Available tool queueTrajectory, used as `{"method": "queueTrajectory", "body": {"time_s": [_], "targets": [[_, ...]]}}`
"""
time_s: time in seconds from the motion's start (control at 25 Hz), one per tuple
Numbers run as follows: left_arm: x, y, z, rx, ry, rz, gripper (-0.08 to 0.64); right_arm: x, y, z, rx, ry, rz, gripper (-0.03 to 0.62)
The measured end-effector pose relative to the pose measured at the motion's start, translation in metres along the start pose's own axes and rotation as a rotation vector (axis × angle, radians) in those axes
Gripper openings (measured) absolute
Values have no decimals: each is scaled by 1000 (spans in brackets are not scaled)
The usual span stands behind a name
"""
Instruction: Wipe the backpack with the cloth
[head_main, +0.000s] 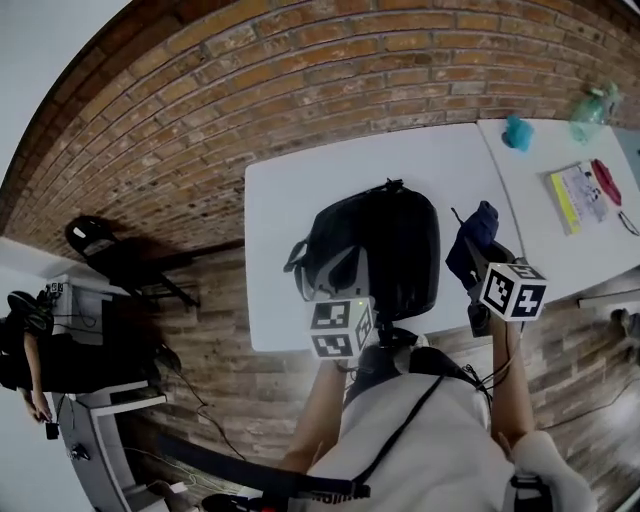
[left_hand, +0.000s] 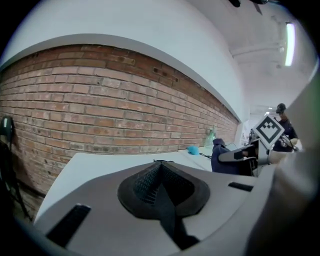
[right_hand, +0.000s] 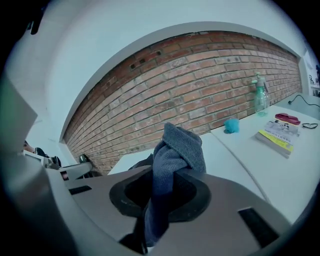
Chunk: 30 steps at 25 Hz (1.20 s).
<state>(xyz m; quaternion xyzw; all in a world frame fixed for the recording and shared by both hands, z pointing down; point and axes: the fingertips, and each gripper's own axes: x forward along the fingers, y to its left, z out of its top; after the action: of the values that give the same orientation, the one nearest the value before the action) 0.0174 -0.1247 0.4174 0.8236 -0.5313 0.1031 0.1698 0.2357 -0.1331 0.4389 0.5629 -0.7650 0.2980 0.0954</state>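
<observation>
Bunched blue cloth (right_hand: 177, 150), rounded black backpack (head_main: 395, 240)

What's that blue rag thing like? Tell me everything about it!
The cloth is dark blue-grey fabric with a fuzzy, woven look. It is scrunched into a bunch. Its folded top pokes up past the right claw, which is shut on its middle, and a tail hangs below. In the head view it is held above the white table, just right of the black backpack. Whether it touches the backpack can't be told.
</observation>
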Motion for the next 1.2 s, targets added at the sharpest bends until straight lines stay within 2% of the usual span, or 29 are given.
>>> {"method": "queueTrajectory", "body": {"time_s": [0.24,0.44,0.64,0.8,1.08,1.2], "targets": [[9,15,-2,47,58,-143,3,25,-6,-2,52,10,-57,68],[17,15,-12,34,84,-208,3,56,-27,-1,84,39,-75,67],[18,7,-16,-3,97,-215,3,92,-48,-4,111,96,-68,68],[16,8,-17,15,102,-207,3,124,-63,-6,162,133,-67,68],[20,17,-13,-4,99,-176,3,158,-61,-11,225,184,-36,69],[23,19,-14,-11,100,-175,3,163,-56,-14,218,196,-25,69]]}}
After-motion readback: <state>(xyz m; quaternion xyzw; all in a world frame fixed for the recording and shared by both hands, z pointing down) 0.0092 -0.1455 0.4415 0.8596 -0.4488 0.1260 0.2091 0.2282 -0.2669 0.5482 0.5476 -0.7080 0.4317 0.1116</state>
